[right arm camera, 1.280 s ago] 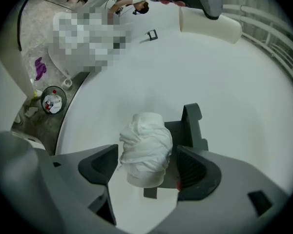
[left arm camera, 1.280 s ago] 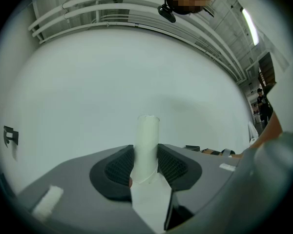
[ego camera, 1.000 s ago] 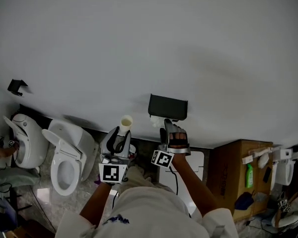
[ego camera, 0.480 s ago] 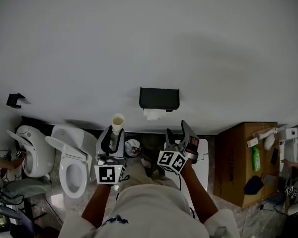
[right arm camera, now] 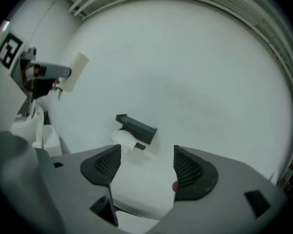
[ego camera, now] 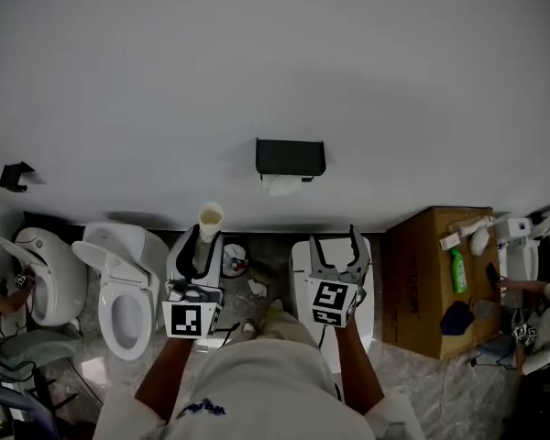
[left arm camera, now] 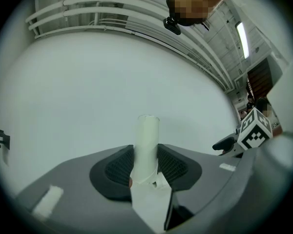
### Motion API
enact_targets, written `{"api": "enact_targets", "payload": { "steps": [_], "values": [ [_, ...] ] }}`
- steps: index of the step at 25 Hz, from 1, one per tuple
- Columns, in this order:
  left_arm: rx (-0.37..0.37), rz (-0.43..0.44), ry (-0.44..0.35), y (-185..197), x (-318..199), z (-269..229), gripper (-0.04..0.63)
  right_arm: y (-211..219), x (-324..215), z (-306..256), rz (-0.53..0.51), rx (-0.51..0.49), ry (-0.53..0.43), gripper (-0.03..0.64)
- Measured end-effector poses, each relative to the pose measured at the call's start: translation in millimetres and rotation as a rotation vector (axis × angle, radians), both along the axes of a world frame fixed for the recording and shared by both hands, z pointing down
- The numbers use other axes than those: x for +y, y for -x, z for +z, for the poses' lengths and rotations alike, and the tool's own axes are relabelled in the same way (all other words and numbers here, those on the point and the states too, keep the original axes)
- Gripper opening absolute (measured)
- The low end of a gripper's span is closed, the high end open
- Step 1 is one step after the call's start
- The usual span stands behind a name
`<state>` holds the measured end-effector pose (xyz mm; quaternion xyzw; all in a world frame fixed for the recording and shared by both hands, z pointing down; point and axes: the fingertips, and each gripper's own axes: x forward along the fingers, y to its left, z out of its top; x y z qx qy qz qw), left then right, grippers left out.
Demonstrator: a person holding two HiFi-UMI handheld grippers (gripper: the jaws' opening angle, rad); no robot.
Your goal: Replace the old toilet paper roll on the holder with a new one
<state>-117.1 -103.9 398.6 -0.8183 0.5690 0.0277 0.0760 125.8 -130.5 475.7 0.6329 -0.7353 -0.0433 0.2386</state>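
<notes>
A black toilet paper holder (ego camera: pixel 291 157) is fixed to the white wall, with a white wad of paper (ego camera: pixel 280 185) hanging under it. In the right gripper view the holder (right arm camera: pixel 136 126) and paper (right arm camera: pixel 123 138) lie ahead, well beyond the jaws. My left gripper (ego camera: pixel 202 236) is shut on a bare pale cardboard tube (ego camera: pixel 209 220) that stands upright between its pads (left arm camera: pixel 172 165); the tube (left arm camera: pixel 146 145) points up at the wall. My right gripper (ego camera: pixel 335 243) is open and holds nothing, below and right of the holder. The right gripper (right arm camera: pixel 142 165) sees the tube (right arm camera: pixel 74 72) at upper left.
Two white toilets (ego camera: pixel 119 291) (ego camera: pixel 32 273) stand at the left. A white unit (ego camera: pixel 300 262) lies under my right gripper. A cardboard box (ego camera: pixel 431 287) with a green bottle (ego camera: pixel 458 271) stands right. A small black bracket (ego camera: pixel 16 176) is on the wall far left.
Both grippers have drawn back from the holder. The right gripper left the holder, rolled over and moved right, now open. The left gripper kept the tube and shifted slightly.
</notes>
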Motion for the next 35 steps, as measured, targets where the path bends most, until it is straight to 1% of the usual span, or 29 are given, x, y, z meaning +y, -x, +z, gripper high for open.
{"api": "enact_targets", "payload": {
  "steps": [2,5,9,15,21,28,31,35],
  "values": [
    [0.007,0.006,-0.012,5,15,-4,0.155,7,15,-17,-0.005,-0.095,-0.039,0.331],
    [0.021,0.028,-0.009,12,41,-6,0.155,14,36,-33,-0.007,-0.204,-0.06,0.322],
    [0.012,0.038,-0.046,25,63,-5,0.155,22,60,-48,-0.005,-0.275,-0.083,0.307],
    [0.052,0.03,-0.066,41,79,-7,0.155,27,88,-60,0.0,-0.317,-0.105,0.253],
    [0.074,0.031,-0.068,47,83,-3,0.156,31,102,-67,0.006,-0.324,-0.123,0.207],
    [0.069,0.043,-0.069,48,89,-3,0.155,40,108,-75,-0.016,-0.32,-0.129,0.164],
    [0.071,0.045,-0.069,47,91,-4,0.155,39,109,-75,-0.011,-0.334,-0.126,0.124],
    [0.072,0.041,-0.067,46,91,-3,0.156,37,108,-77,-0.004,-0.345,-0.126,0.047]
  ]
}}
